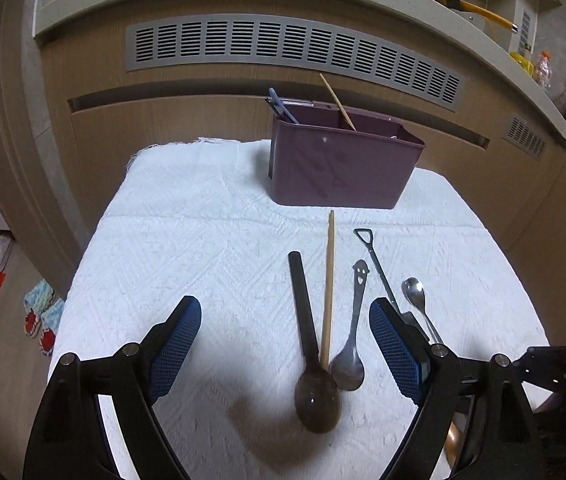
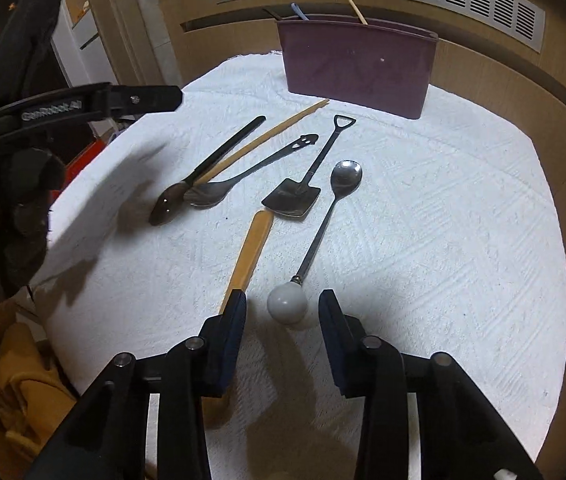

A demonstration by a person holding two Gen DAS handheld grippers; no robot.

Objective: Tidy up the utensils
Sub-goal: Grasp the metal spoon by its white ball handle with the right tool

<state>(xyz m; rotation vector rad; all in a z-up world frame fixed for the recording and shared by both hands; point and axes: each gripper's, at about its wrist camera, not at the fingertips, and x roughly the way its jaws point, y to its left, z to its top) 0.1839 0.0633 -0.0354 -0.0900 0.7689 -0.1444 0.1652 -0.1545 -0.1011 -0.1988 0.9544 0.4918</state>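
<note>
White textured cloth (image 2: pixel 423 240) covers the table. Right gripper (image 2: pixel 283 316) jaws part-open, straddling the ball-handled spoon (image 2: pixel 315 236) near the front edge, not pinching. Left gripper (image 1: pixel 283 340) wide, empty. Purple holder (image 2: pixel 357 64) at far edge. Centre on knob, close gently; it may roll.

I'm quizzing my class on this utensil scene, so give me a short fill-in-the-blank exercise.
1. The utensil holder at the back of the cloth is ____ in colour.
2. The spoon nearest the right gripper ends in a white ____.
3. The left gripper has its jaws ____.
4. The wooden chopstick lies on the ____ cloth.

Missing words: purple; ball; open; white
</note>
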